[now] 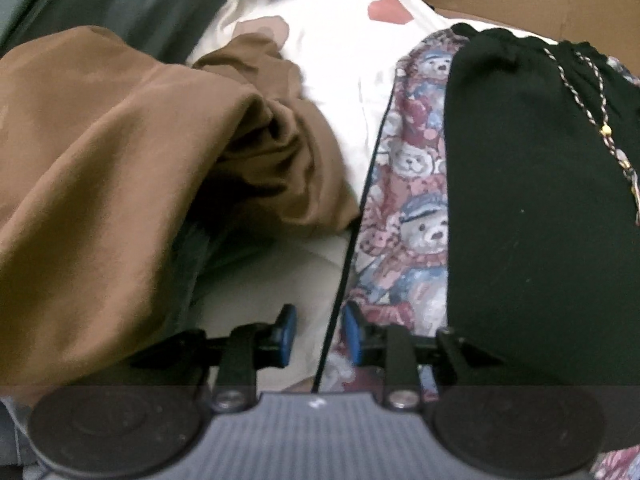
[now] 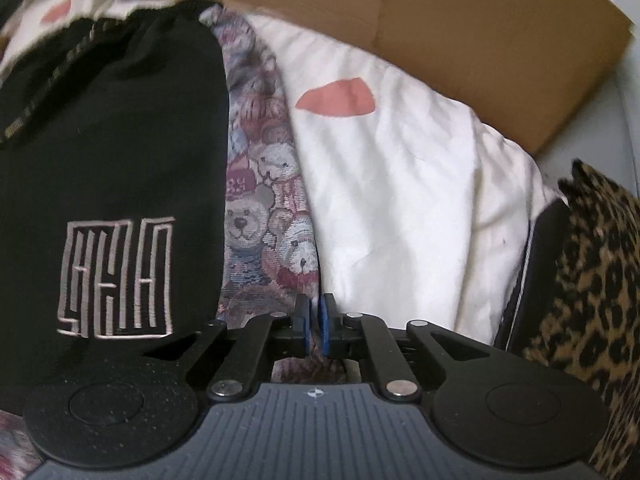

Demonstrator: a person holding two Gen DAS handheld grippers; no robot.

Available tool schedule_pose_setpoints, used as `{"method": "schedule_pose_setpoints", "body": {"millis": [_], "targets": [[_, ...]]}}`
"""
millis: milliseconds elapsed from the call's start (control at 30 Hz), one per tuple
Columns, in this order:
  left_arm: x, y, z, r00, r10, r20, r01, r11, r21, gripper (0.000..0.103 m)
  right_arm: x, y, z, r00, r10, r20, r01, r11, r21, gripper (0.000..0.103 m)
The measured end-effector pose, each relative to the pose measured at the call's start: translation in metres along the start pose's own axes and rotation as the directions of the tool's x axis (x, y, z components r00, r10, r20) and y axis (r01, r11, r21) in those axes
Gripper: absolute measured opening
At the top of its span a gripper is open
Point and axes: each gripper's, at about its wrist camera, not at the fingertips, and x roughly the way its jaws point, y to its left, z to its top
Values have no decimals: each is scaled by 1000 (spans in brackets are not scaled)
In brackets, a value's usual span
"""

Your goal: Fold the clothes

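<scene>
Your black garment (image 2: pixel 112 128) lies flat on the teddy-bear print fabric (image 2: pixel 272 208), over the white bedding (image 2: pixel 400 200). Your right gripper (image 2: pixel 316 320) is clenched on that print fabric's edge. Your left gripper (image 1: pixel 320 332) is released, straddling its dark-piped edge beside the brown garment (image 1: pixel 100 160).

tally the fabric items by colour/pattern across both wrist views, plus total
Brown garment: 1
Black garment with drawstring and logo: 1
Teddy-bear print fabric: 1
White fabric with pink patches: 1
Leopard print fabric: 1
Grey-green fabric: 1
Total: 6
</scene>
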Motion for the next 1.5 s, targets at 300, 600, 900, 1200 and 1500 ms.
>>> {"method": "schedule_pose_setpoints", "body": {"millis": [300, 600, 900, 1200, 1500], "targets": [[-44, -16, 7, 994, -74, 86, 76, 997, -17, 36, -49, -3, -31, 994, 57, 98, -65, 995, 79, 6], [-35, -72, 15, 967, -203, 151, 215, 974, -65, 48, -34, 18, -28, 992, 57, 109, -65, 995, 80, 31], [-15, -89, -2, 980, -162, 113, 168, 985, -47, 52, -10, 37, -24, 992, 36, 120, -45, 996, 75, 36], [-29, -69, -38, 991, -110, 80, 115, 991, -60, 68, -27, 15, -67, 995, 27, 92, -39, 989, 139, 51], [-47, -49, -61, 996, -85, 34, 86, 995, -41, 74, -51, 8, -100, 998, -12, 66, 1, 987, 159, 51]]}}
